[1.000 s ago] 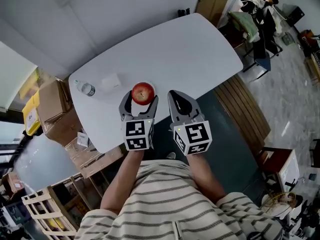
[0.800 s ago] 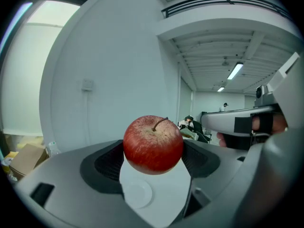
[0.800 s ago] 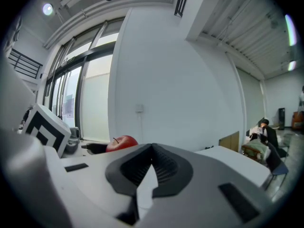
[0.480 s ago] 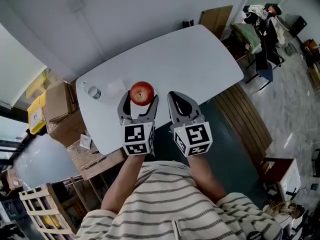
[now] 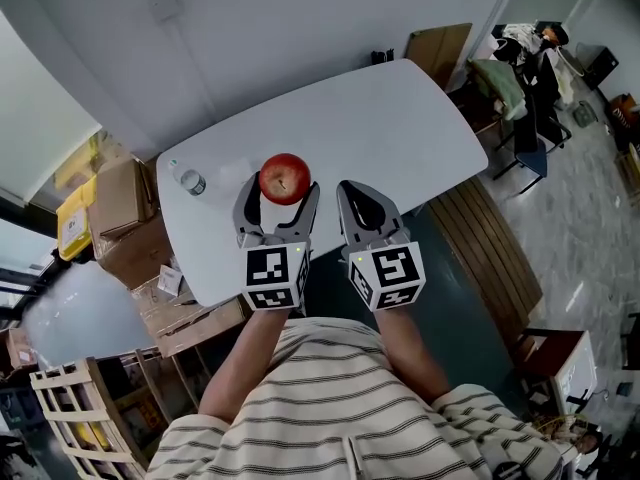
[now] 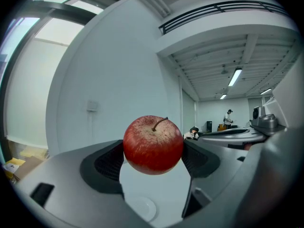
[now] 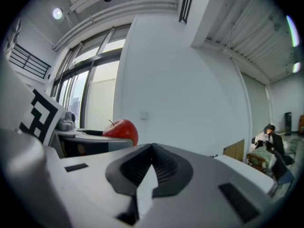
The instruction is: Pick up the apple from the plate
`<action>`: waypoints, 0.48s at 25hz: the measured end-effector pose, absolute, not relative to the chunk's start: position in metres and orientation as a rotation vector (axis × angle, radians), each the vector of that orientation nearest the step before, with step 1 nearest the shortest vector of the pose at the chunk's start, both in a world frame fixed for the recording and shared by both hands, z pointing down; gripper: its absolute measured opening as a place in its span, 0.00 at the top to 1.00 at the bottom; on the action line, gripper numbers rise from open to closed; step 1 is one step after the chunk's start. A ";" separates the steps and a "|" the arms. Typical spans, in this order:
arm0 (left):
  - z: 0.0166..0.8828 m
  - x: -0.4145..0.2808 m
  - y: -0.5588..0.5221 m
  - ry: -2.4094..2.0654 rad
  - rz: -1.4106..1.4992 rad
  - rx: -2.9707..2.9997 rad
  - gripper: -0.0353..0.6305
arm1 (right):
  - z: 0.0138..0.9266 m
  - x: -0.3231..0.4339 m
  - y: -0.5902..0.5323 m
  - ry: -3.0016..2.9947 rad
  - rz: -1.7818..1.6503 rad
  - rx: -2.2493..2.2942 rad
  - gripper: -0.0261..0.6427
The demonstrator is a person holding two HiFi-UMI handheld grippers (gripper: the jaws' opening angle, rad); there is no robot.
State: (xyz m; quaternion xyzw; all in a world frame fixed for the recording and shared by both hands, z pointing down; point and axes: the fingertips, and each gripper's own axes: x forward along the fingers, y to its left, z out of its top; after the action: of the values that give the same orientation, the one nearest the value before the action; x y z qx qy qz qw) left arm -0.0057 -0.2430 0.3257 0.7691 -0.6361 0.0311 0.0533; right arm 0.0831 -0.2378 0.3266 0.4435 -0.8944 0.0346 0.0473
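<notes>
Between ribbed fingers, round speckled apple

The table in front of me is a long white top with rounded corners, smooth and plain, lying slantwise across the head view. A small round white plate sits flat on it, so close in colour to the top that I make it out only by its rim in the left gripper view. To the plate's left, apart from it and toward that end of the table, a clear plastic bottle rests on the top, and I cannot tell whether it stands or lies, while most of the surface stretches away to the plate's right.
</notes>
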 end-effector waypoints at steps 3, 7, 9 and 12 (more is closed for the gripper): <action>0.319 -0.010 -0.243 -1.954 0.083 2.339 0.38 | 0.323 0.078 -0.237 -2.742 0.087 1.337 0.94; 0.314 -0.013 -0.241 -1.964 0.072 2.348 0.38 | 0.318 0.074 -0.235 -2.754 0.066 1.326 0.94; 0.312 -0.013 -0.240 -1.965 0.067 2.353 0.38 | 0.317 0.074 -0.234 -2.751 0.063 1.332 0.94; 0.311 -0.014 -0.238 -1.963 0.062 2.355 0.38 | 0.317 0.074 -0.233 -2.749 0.068 1.340 0.94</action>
State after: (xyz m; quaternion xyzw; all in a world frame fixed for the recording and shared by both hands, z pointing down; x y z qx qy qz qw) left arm -0.0140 -0.2383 0.3112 0.7675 -0.6397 0.0203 0.0374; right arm 0.0743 -0.2330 0.3170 0.4378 -0.8978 0.0221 0.0414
